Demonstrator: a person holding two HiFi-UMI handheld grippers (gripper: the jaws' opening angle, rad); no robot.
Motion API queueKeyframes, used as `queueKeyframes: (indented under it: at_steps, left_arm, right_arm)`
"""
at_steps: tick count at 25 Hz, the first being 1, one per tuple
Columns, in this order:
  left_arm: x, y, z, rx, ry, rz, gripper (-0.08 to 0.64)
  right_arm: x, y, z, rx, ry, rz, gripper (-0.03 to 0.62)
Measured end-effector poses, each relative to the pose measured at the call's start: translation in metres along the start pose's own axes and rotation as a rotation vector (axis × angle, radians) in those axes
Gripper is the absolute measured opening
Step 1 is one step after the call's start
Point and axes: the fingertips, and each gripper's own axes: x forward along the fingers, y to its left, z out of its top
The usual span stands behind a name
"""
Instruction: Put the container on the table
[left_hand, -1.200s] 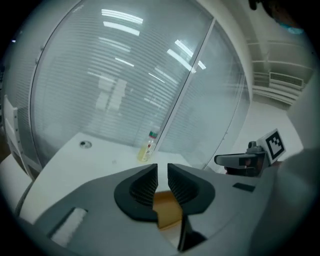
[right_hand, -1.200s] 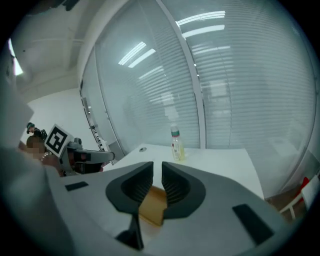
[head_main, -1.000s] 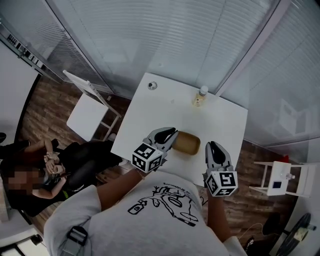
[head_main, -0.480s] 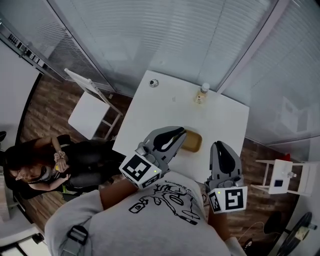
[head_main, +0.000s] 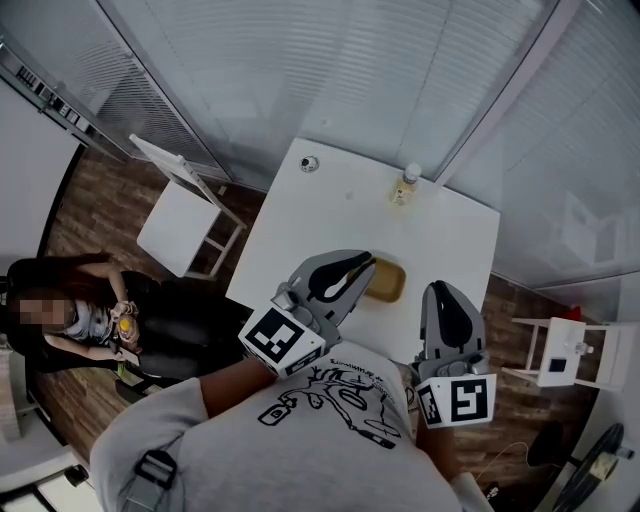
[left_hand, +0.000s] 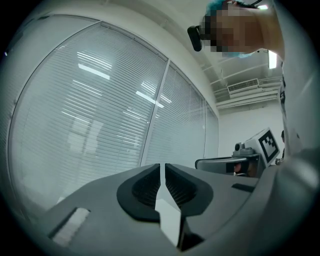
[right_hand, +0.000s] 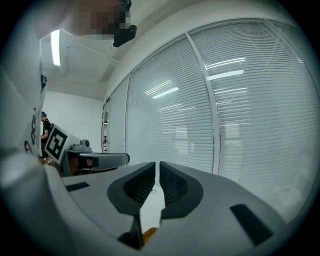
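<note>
L gripper (head_main: 358, 262) shut, empty, container (head_main: 386, 283) on table (head_main: 320, 215) below its tips

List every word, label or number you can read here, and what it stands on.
Nothing reads clearly.
T-shirt: small lettering above the drawing, too blurred to read.
Bottle: label too small to read.
Marker cubes: black-and-white squares only, no words.

Bright, even light; lamp reflections streak the blinds (left_hand: 95, 72); fisheye edges darken.
</note>
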Motion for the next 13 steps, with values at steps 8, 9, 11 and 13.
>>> queueKeyframes:
  at_steps: [8, 9, 11, 13]
  left_arm:
    - [0.0001, 0.0031, -0.0026, -0.007, 0.008, -0.002, 0.029]
    - [0.0001, 0.003, -0.0031, -0.008, 0.009, -0.002, 0.031]
    - [0.0003, 0.0026, -0.0038, -0.009, 0.009, -0.003, 0.029]
    - [0.0006, 0.0021, -0.0043, -0.01, 0.007, -0.002, 0.029]
  right_arm:
    - [0.0021, 0.0008, 0.0009, -0.004, 0.001, -0.005, 0.023]
    - [0.0019, 0.0005, 0.0009, -0.003, 0.0, -0.006, 0.023]
    - [0.0016, -0.0001, 0.0006, -0.003, 0.0, -0.008, 0.023]
    - [0.0013, -0.0007, 0.0003, -0.003, 0.0, -0.009, 0.023]
